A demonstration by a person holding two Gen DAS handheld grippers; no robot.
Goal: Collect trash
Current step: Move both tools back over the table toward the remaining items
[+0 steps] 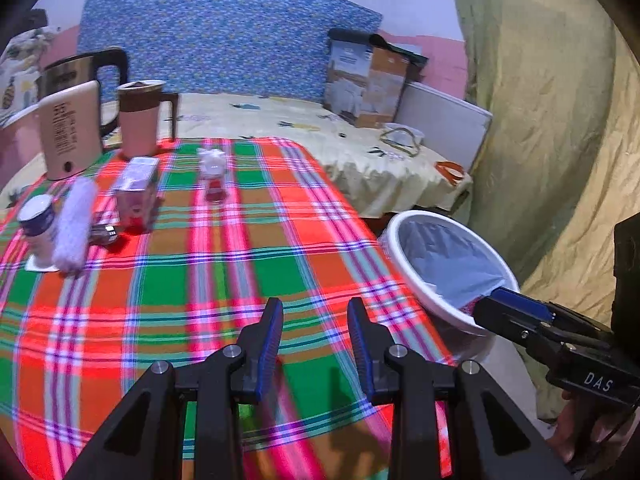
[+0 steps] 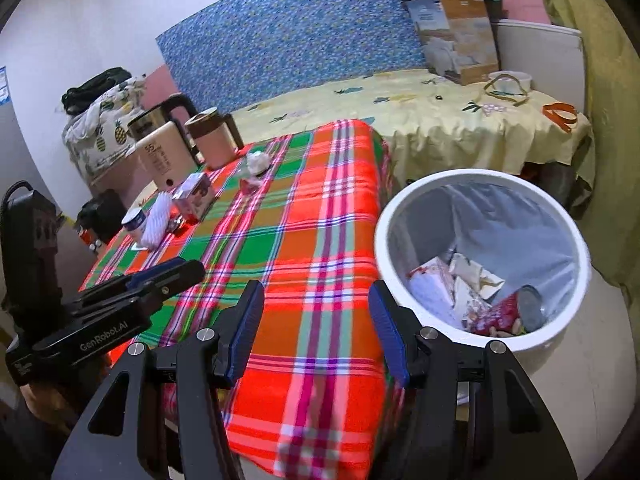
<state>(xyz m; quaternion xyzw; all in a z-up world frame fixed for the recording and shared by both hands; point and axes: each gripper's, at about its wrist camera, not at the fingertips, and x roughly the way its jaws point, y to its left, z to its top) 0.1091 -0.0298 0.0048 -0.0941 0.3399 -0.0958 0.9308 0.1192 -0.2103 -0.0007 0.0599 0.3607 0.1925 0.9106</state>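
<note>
A white trash bin (image 2: 576, 296) with a grey liner stands right of the plaid-covered table (image 2: 304, 248); it also shows in the left wrist view (image 1: 404, 264). Inside lie crumpled papers (image 2: 464, 280) and a red can (image 2: 508, 312). A crumpled white tissue (image 1: 213, 159) and a small red wrapper (image 1: 216, 193) lie at the table's far side; they also show in the right wrist view, tissue (image 2: 257, 161) and wrapper (image 2: 249, 185). My left gripper (image 1: 315, 350) is open and empty above the table. My right gripper (image 2: 316, 334) is open and empty at the table's right edge, beside the bin.
At the far left stand a kettle (image 1: 72, 128), a pink mug (image 1: 139, 118), a small carton (image 1: 137, 194), a white jar (image 1: 38, 226) and a white roll (image 1: 75, 224). Behind is a bed with a yellow sheet (image 1: 304, 128) and a cardboard box (image 1: 368, 80). A green curtain (image 1: 552, 120) hangs right.
</note>
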